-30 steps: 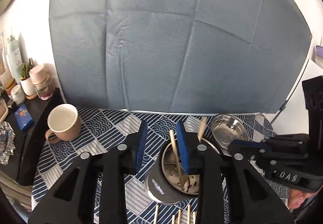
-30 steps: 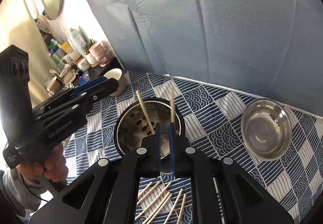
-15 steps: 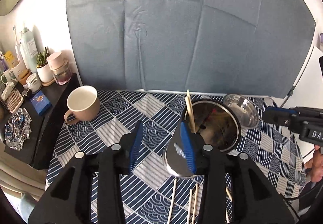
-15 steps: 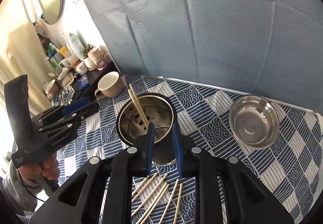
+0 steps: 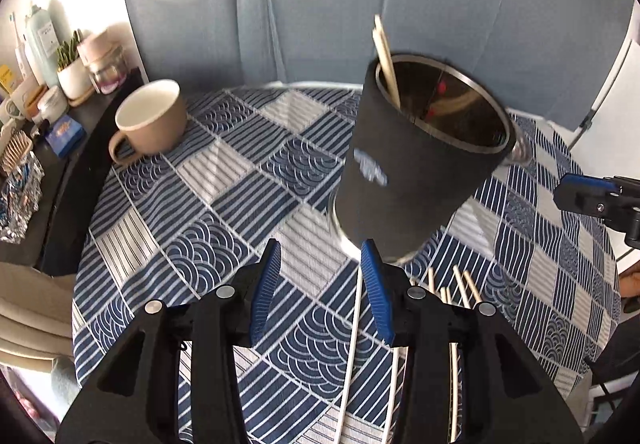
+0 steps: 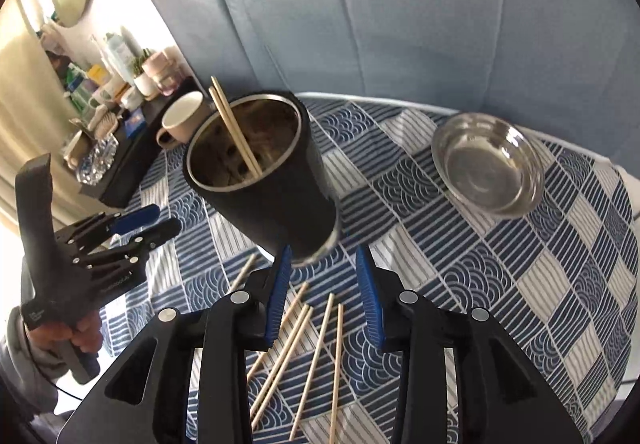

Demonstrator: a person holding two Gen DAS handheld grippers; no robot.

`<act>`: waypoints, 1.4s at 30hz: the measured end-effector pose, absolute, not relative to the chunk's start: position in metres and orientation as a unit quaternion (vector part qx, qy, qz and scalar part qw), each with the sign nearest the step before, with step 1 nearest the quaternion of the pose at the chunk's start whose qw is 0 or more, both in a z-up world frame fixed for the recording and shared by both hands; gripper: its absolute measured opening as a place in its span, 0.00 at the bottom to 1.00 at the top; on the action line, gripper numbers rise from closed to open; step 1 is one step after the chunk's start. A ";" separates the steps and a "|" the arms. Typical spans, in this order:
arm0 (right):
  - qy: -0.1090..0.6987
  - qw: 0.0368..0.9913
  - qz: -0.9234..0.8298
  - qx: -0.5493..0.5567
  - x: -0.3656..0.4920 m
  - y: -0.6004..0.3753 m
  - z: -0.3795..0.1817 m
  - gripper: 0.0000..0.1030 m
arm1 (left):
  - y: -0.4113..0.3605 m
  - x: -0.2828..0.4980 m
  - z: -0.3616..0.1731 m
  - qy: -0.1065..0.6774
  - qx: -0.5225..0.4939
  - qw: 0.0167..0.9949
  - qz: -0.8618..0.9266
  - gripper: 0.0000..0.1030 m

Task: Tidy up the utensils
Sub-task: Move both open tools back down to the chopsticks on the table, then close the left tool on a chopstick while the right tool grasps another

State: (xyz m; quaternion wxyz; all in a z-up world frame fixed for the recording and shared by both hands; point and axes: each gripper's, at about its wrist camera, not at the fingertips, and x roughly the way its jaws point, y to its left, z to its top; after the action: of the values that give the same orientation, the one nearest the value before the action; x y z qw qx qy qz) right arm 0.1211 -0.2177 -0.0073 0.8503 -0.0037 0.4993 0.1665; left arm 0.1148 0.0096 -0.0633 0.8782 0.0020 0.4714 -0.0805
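Two chopsticks (image 6: 236, 135) lean inside the black holder (image 6: 264, 179)

Both grippers — left (image 5: 324, 292) and right (image 6: 325, 296) — hang spread and empty just before the holder; loose chopsticks (image 6: 312, 348) lie on the tablecloth (image 6: 500, 276) at its base.

Black holder (image 6: 264, 179) is the main block: it stands dead ahead of my right tool (image 6: 325, 290), jaws apart, holder base just beyond the tips. Two chopsticks (image 6: 236, 135) stick up out of the holder's rim, so passing over its top is obstructed on that side. Loose chopsticks (image 6: 316, 356) lie on the table (image 5: 224, 179) just in front of the holder, under both tools. Right of the holder: steel bowl (image 6: 486, 163), well apart, cloth between is bare. Left of the holder: wide bare cloth, then tan mug (image 5: 150, 121) near the far edge. My left tool (image 5: 320, 290), jaws apart, sits at the holder's front-left.
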 end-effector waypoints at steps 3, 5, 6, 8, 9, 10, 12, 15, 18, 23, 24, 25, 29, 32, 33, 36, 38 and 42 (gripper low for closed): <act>0.513 0.844 0.158 -0.008 0.117 -0.219 -0.023 0.41 | 0.008 0.113 -0.080 0.493 0.003 0.866 -0.086 0.42; 0.522 0.839 0.154 -0.008 0.114 -0.221 -0.034 0.45 | 0.005 0.111 -0.091 0.505 0.007 0.859 -0.089 0.42; 0.528 0.836 0.152 -0.009 0.112 -0.222 -0.040 0.46 | 0.004 0.111 -0.095 0.509 0.008 0.856 -0.089 0.42; 0.540 0.828 0.148 -0.012 0.110 -0.223 -0.052 0.46 | 0.001 0.109 -0.105 0.521 0.012 0.849 -0.091 0.43; 0.547 0.824 0.146 -0.013 0.108 -0.223 -0.060 0.46 | 0.001 0.109 -0.110 0.527 0.014 0.845 -0.092 0.45; 0.551 0.822 0.145 -0.014 0.107 -0.224 -0.065 0.46 | 0.000 0.108 -0.114 0.533 0.015 0.841 -0.091 0.46; 0.563 0.815 0.135 -0.020 0.104 -0.225 -0.078 0.46 | -0.001 0.107 -0.123 0.543 0.015 0.835 -0.092 0.46; 0.582 0.802 0.132 -0.017 0.099 -0.228 -0.095 0.46 | -0.001 0.105 -0.134 0.556 0.016 0.826 -0.093 0.46; 0.595 0.793 0.130 -0.021 0.094 -0.228 -0.106 0.46 | -0.002 0.104 -0.142 0.566 0.016 0.819 -0.093 0.47; 0.605 0.786 0.126 -0.032 0.089 -0.228 -0.119 0.45 | -0.007 0.103 -0.147 0.573 0.014 0.813 -0.102 0.48; 0.606 0.785 0.126 -0.033 0.088 -0.228 -0.120 0.44 | -0.009 0.103 -0.147 0.573 0.015 0.813 -0.105 0.48; 0.608 0.783 0.125 -0.035 0.087 -0.228 -0.122 0.42 | -0.011 0.103 -0.149 0.574 0.019 0.812 -0.105 0.48; 0.615 0.777 0.123 -0.051 0.087 -0.223 -0.130 0.39 | -0.015 0.105 -0.153 0.574 0.027 0.812 -0.106 0.48; 0.620 0.773 0.123 -0.056 0.089 -0.218 -0.135 0.38 | -0.016 0.107 -0.155 0.577 0.028 0.810 -0.104 0.48; 0.621 0.772 0.123 -0.057 0.089 -0.216 -0.137 0.38 | -0.018 0.108 -0.155 0.577 0.031 0.810 -0.103 0.48; 0.625 0.769 0.124 -0.062 0.090 -0.211 -0.143 0.38 | -0.021 0.110 -0.156 0.574 0.044 0.811 -0.104 0.48; 0.627 0.767 0.121 -0.066 0.091 -0.209 -0.146 0.38 | -0.023 0.112 -0.157 0.571 0.053 0.813 -0.105 0.48; 0.627 0.766 0.110 -0.088 0.092 -0.201 -0.152 0.31 | -0.029 0.112 -0.159 0.565 0.075 0.815 -0.109 0.48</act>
State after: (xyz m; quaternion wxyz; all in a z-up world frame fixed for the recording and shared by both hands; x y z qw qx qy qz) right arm 0.0921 -0.2015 -0.1524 0.7661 -0.0878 0.6271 0.1102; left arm 0.1120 -0.0292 -0.1588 0.8145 0.0752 0.5648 -0.1091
